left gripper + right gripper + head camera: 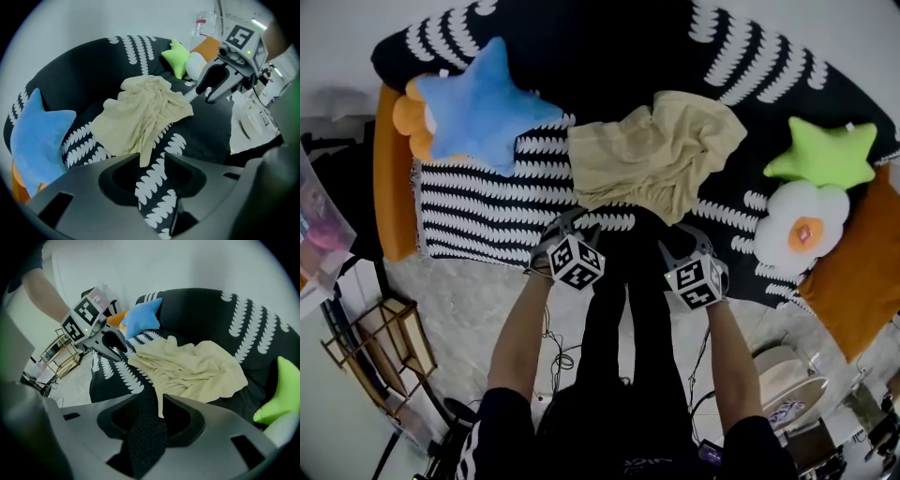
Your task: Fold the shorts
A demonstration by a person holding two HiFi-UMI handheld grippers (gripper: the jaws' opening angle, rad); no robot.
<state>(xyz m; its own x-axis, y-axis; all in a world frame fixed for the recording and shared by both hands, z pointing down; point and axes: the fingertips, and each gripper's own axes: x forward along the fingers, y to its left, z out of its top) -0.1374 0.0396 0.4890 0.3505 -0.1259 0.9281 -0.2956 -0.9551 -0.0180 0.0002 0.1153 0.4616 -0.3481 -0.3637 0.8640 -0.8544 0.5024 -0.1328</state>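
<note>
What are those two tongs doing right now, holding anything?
Left tongs: open, holding nothing, at the near edge of the shorts.
Right tongs: open, holding nothing, at the same edge.

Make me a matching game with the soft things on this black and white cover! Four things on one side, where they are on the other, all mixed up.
Things:
1. blue star-shaped pillow
2. crumpled beige shorts
3. green star-shaped pillow
4. white flower-shaped pillow with an orange middle

Places, as seen in the head view:
A. on the right, nearer the person
B. in the middle
C. on the left
D. on the right, further from the person

Right pairs: 1-C, 2-B, 3-D, 4-A.
</note>
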